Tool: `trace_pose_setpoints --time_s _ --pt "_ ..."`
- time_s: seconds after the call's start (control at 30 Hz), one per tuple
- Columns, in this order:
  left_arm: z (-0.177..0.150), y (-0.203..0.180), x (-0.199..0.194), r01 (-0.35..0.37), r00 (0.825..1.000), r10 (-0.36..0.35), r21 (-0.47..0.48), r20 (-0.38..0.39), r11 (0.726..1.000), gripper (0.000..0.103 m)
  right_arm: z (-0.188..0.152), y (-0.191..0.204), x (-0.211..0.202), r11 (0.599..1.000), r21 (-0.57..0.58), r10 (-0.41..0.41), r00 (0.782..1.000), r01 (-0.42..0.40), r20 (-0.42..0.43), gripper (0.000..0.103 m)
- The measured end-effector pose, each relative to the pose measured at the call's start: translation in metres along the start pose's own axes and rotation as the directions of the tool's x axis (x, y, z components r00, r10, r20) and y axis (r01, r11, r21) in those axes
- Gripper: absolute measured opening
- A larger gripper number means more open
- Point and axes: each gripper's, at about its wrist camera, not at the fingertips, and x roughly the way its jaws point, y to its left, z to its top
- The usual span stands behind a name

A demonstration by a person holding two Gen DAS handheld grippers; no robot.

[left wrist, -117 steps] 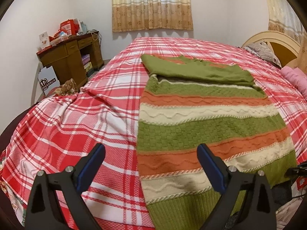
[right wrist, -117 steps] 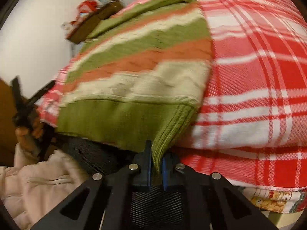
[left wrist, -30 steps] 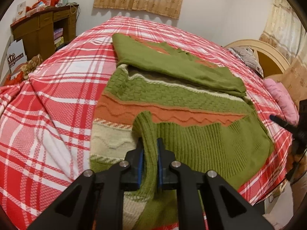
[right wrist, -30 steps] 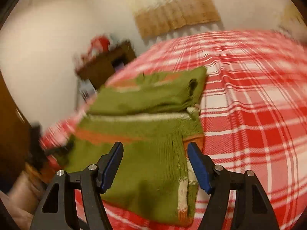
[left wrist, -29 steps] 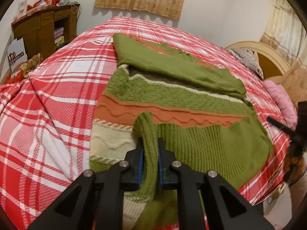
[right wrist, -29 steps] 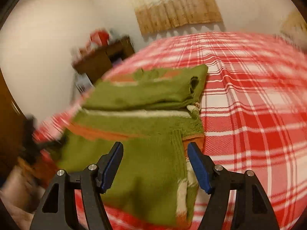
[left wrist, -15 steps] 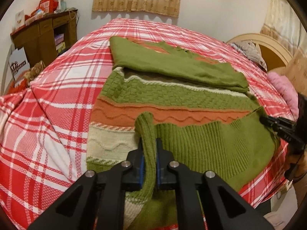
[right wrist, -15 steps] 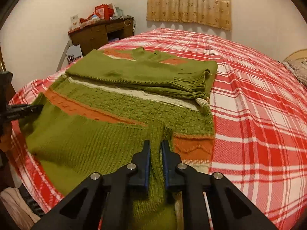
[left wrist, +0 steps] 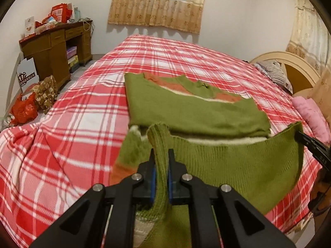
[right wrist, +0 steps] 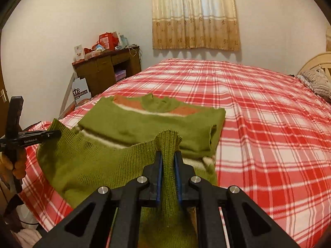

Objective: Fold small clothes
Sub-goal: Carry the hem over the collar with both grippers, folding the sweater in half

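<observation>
Left wrist view: the sweater (left wrist: 198, 113), green knit with orange and cream stripes, lies on the bed (left wrist: 82, 107), its sleeves folded across the chest. The ribbed green hem is lifted and stretched between both tongs. The left tongs (left wrist: 160, 165) are pinched on the hem's left corner; the right tongs (right wrist: 168, 165) grip the right corner. Half a second ago the hem lay lower, over the orange stripe; now it has come far enough to cover the striped body, reaching the folded sleeves.

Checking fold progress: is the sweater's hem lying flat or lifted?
Lifted. Both the left gripper and right gripper pinch the sweater hem, raised above the folded sleeves.
</observation>
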Motion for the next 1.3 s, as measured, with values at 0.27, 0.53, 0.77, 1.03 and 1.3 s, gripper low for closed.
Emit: trace_pose_setpoints --time_s 0.27,0.53,0.77,1.03,1.3 --pt "0.035 0.001 0.023 -0.037 0.999 0.037 -0.017 0.001 0.999 0.008 0.03 -0.009 0.018 1.0 0.014 -0.018 1.0 0.018 0.012 0.01" --pt "0.067 0.0 0.044 -0.039 0.999 0.04 -0.045 0.008 0.998 0.008 0.059 -0.022 0.047 0.999 0.018 -0.033 0.999 0.032 0.011 0.01" --pt "0.098 0.001 0.072 -0.048 0.999 0.049 -0.056 0.012 0.997 0.008 0.083 -0.038 0.084 0.998 0.039 -0.047 0.999 0.047 -0.013 0.01" --pt "0.132 0.005 0.107 -0.068 0.998 0.068 -0.062 -0.002 0.996 0.008 0.109 -0.056 0.132 0.996 0.035 -0.085 0.996 0.086 -0.039 0.009" --pt "0.161 0.015 0.154 -0.123 0.992 0.123 -0.093 -0.009 0.988 0.006 0.124 -0.075 0.196 0.986 0.044 -0.155 0.986 0.158 -0.059 0.009"
